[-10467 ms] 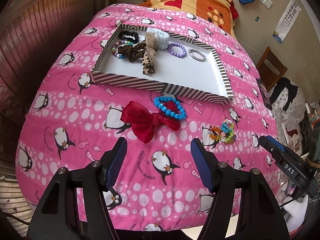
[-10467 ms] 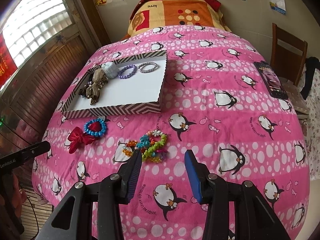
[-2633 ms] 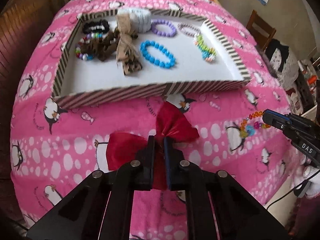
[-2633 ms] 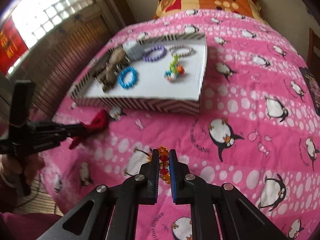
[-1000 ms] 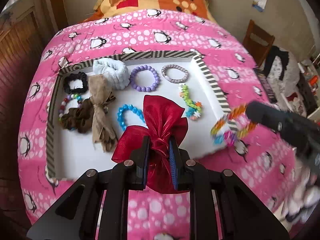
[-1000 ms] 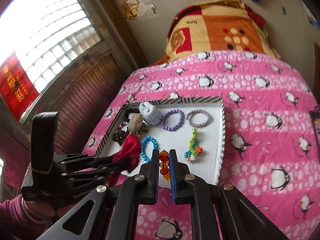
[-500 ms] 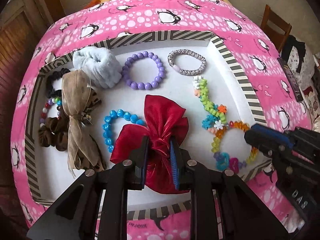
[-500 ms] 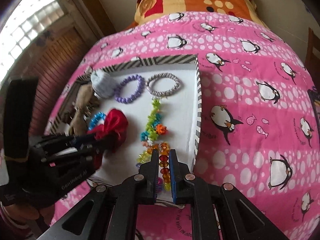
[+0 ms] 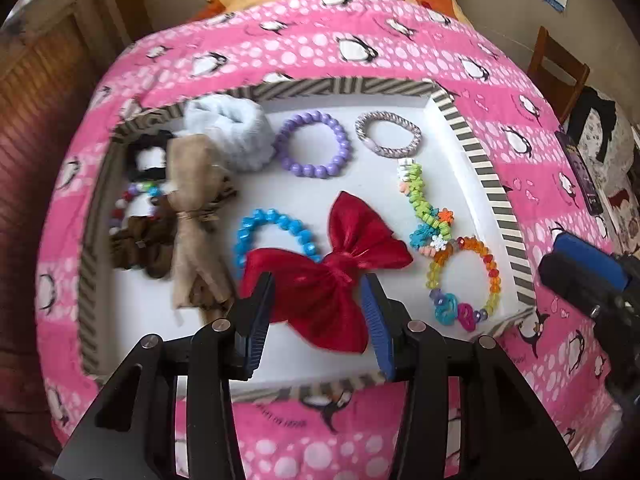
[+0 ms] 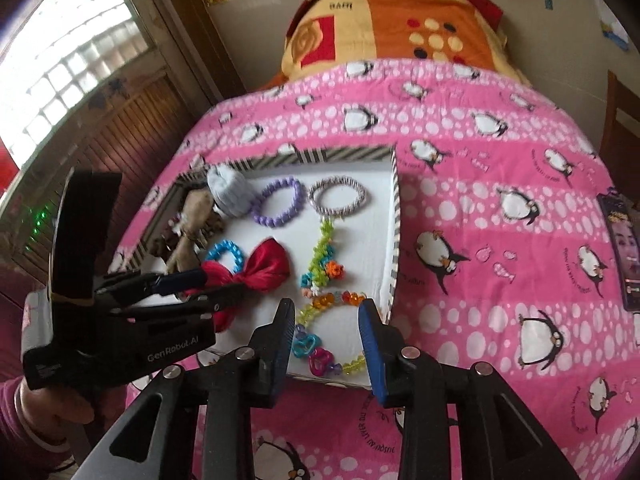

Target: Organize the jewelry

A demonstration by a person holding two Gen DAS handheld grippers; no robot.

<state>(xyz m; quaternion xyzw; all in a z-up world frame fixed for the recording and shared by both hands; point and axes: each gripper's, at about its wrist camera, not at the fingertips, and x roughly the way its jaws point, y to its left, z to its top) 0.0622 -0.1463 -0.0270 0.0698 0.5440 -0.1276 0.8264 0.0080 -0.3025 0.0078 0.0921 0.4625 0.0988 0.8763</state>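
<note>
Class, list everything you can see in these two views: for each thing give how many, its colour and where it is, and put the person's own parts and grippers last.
tray: 1, white floor, striped rim, on the bed
red bow: 1, red, tray front centre
blue bead bracelet: 1, blue, left of the bow
purple bead bracelet: 1, purple, tray back
silver bracelet: 1, silvery, tray back right
green flower bracelet: 1, mainly green, tray right
multicolour bead bracelet: 1, orange, yellow, pink, front right corner
pale scrunchie: 1, pale blue, tray back left
tan bow: 1, tan, tray left
bedspread: 1, pink, penguins
phone: 1, dark, bed's right edge
left gripper: 1, black, open over the bow
right gripper: 1, black, open over the multicolour bracelet
hand: 1, holding the left gripper
</note>
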